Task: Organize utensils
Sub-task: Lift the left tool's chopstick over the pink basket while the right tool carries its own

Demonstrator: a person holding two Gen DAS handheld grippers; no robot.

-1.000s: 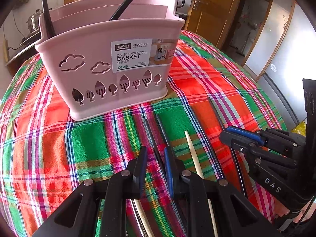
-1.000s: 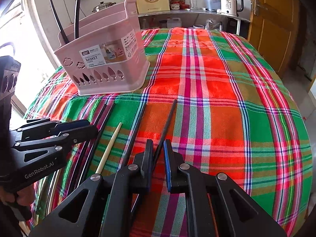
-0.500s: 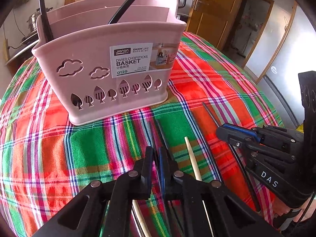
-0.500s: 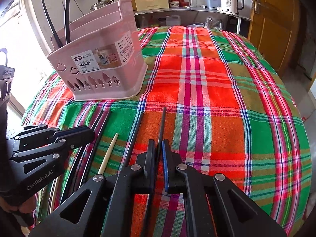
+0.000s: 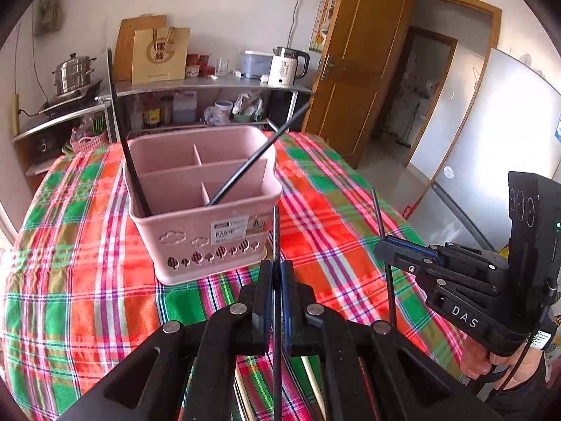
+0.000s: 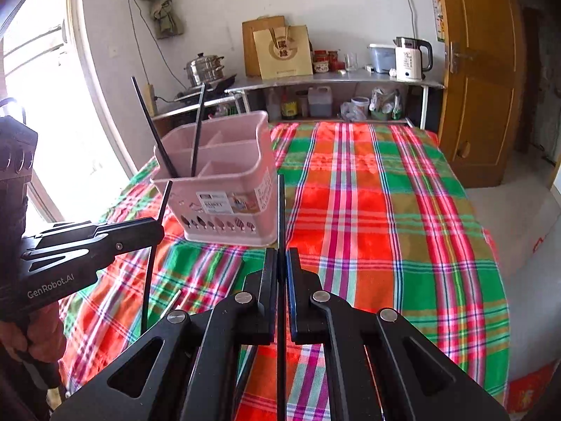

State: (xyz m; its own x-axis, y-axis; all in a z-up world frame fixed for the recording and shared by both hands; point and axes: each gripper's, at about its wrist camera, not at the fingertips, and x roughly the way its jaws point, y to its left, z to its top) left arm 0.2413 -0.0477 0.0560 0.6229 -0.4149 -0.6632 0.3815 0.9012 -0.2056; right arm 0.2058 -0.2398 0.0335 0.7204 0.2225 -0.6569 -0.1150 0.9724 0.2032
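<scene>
A pink divided basket [image 5: 203,231] [image 6: 224,207] stands on the plaid tablecloth [image 5: 77,280]. Two black chopsticks [image 5: 122,140] [image 5: 252,161] lean in its front compartments. My left gripper [image 5: 277,270] is shut on a black chopstick [image 5: 276,224], held above the cloth just in front of the basket. My right gripper [image 6: 280,263] is shut on another black chopstick [image 6: 281,207], also lifted, to the right of the basket. Each gripper shows in the other's view, the right gripper [image 5: 382,245] and the left gripper [image 6: 157,228]. A pale wooden chopstick [image 6: 171,303] lies on the cloth below.
A metal shelf [image 5: 217,86] behind the table carries a kettle [image 5: 287,66], a paper bag [image 5: 159,54] and a steamer pot [image 5: 73,73]. A wooden door [image 5: 361,63] stands at the right. A person's hand [image 6: 38,336] grips the left handle.
Both grippers closed on black chopsticks lying on the cloth and rose with them. The basket, earlier seen from the side, is now seen from above.
</scene>
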